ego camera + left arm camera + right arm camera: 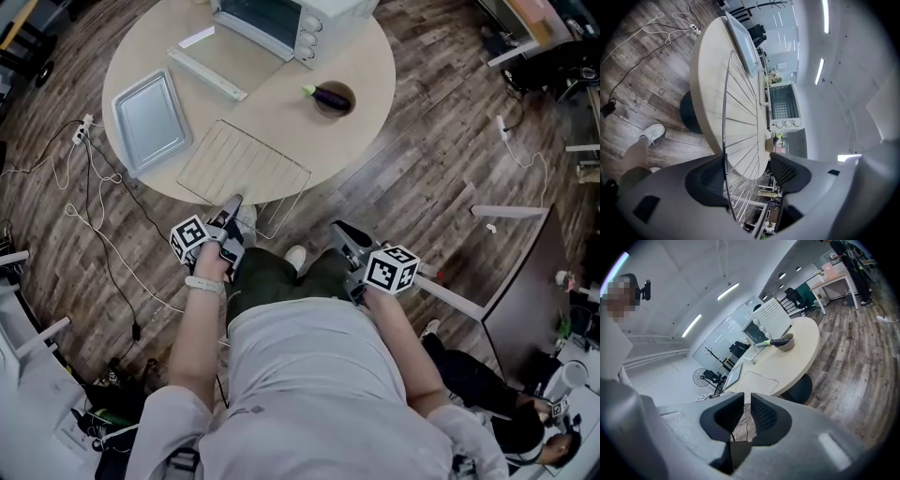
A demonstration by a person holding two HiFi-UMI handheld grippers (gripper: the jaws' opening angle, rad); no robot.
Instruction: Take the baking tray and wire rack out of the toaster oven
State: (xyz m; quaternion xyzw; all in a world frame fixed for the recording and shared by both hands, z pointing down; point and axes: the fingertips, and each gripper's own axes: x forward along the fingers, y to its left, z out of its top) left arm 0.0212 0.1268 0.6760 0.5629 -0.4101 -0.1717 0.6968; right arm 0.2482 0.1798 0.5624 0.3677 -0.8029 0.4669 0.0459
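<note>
The wire rack (244, 164) lies flat on the round table (366, 66), its near edge hanging over the table's front rim. My left gripper (232, 202) is at that overhanging edge, open. In the left gripper view the rack (740, 117) passes between the spread jaws of that gripper (747, 159), with its rim wire close against the left pad. The silver baking tray (150, 117) rests on the table's left side. At the far edge stands the white toaster oven (272, 19) with its door (220, 61) down. My right gripper (339, 228) hangs off the table, shut and empty.
A brown bowl (335, 97) holding an eggplant sits right of the oven. Cables and a power strip (84, 127) trail over the wood floor on the left. My shoe (295, 255) is under the table's front edge. Another person (487, 384) sits at the lower right.
</note>
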